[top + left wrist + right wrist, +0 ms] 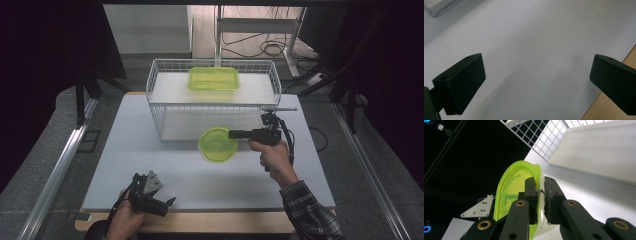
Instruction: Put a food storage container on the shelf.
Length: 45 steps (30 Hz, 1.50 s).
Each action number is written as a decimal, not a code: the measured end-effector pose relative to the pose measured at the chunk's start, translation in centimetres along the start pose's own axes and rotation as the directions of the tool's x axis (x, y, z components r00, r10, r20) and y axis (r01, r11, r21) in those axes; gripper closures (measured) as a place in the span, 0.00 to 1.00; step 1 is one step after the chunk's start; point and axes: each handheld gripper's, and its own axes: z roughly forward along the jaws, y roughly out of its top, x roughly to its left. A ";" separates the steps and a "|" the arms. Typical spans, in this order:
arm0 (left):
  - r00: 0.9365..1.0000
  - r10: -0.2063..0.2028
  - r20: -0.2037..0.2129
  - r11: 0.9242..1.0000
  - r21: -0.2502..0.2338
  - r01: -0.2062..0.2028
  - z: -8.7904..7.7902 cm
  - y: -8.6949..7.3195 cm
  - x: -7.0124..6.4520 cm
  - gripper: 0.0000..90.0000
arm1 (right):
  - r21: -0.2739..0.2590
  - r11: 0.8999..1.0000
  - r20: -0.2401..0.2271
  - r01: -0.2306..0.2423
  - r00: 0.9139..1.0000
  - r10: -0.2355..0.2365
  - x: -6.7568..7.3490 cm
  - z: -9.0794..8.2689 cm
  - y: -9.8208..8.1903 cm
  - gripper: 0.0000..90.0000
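- Two risks are coming from the grip itself: the right gripper (pixel 235 134) is pinching the round green bowl (pixel 218 144) by one thin stretch of its rim, its fingers (pixel 531 192) closed nearly all the way with the wall of the bowl between them, so the bowl is hanging off one side and could be swinging or slipping out if the hand is jerking.
- Seen from the right gripper view, the bowl (pixel 516 195) is standing on edge against the fingers, which is suggesting that a tilt of the wrist could be levering the smooth plastic free.
- One more hazard is lying just behind: the bowl is hovering above the surface (pixel 150 165), right in front of the wire basket (pixel 165 107), and a careless push forward could be knocking its rim against the basket's front wires.
- Inside the basket, on its upper shelf, a rectangular green container (pixel 213 79) is sitting, and a bowl dropped from too high could be bumping it or bouncing off.
- Meanwhile the left gripper (pixel 167 202) is resting at the near edge of the surface, fingers (pixel 461 85) spread wide and holding nothing, well apart from the bowl, so it is offering no support if the bowl is starting to fall.
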 end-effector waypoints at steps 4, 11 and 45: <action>1.000 0.002 0.000 1.000 0.000 -0.002 0.0 0.0 0.0 0.00 | -0.017 1.000 -0.003 0.000 1.000 0.000 0.3 -0.4 0.8 0.90; 1.000 0.001 0.000 1.000 0.001 -0.001 0.0 0.0 0.0 0.00 | -0.036 0.999 -0.003 0.007 1.000 -0.007 1.2 -0.9 2.2 0.91; 1.000 -0.013 0.004 1.000 -0.005 0.013 -0.1 -0.1 0.2 0.00 | -0.195 0.980 0.026 0.040 0.999 -0.036 5.3 -1.4 10.7 0.91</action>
